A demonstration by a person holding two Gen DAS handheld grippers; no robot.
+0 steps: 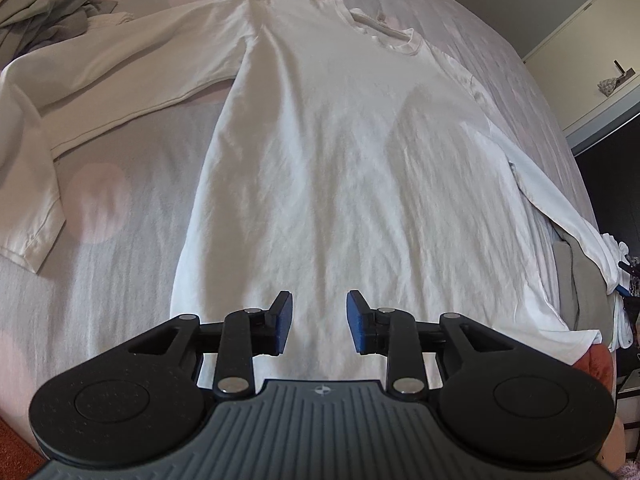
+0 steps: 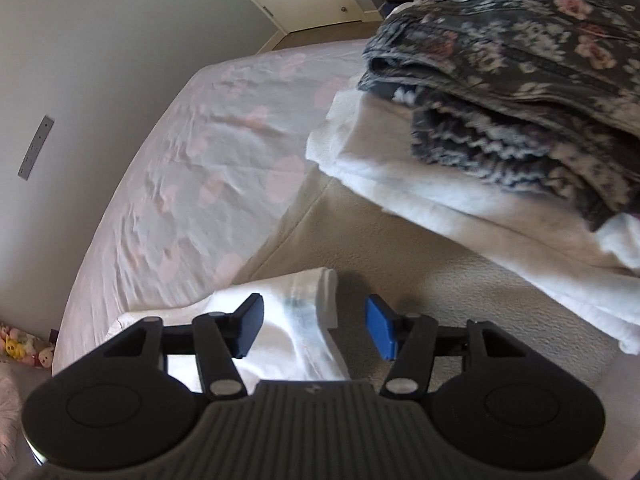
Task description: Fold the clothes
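Note:
A white long-sleeved shirt lies flat on the bed, collar far, hem near. Its left sleeve stretches out and bends down at the left; its right sleeve runs off the bed's right edge. My left gripper hovers open just above the hem's middle, nothing between its blue pads. In the right wrist view my right gripper is open over a white sleeve cuff that lies between its fingers, resting on a beige blanket.
A heap of grey and cream clothes sits at the bed's far left. A folded stack, floral dark garment on white items, rests to the right of my right gripper. The pink-dotted sheet meets a wall on the left.

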